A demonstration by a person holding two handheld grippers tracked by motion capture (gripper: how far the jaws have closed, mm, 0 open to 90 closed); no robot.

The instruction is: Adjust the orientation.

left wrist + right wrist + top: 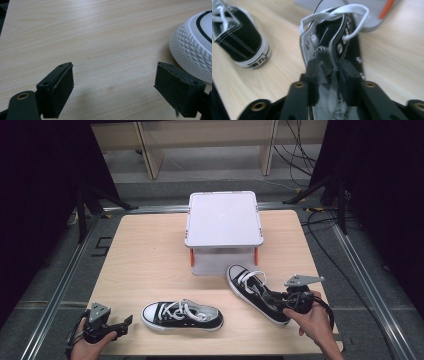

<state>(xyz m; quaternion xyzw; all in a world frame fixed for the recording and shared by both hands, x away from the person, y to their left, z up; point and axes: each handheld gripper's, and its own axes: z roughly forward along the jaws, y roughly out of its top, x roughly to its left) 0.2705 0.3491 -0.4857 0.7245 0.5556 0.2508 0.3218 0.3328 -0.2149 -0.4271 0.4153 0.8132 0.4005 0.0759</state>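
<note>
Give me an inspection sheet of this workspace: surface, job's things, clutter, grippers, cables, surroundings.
Surface: light wooden table, no spills seen.
Job's things: right sneaker by the lidded plastic box; left sneaker lying at the front edge.
Clutter: nothing seen.
Grippers: right gripper shut on the right sneaker's side wall by the eyelets; left gripper open over bare table beside the left sneaker's toe.
Cables: black cables on the floor at the far right.
Surroundings: wooden furniture legs behind, metal rails alongside.
</note>
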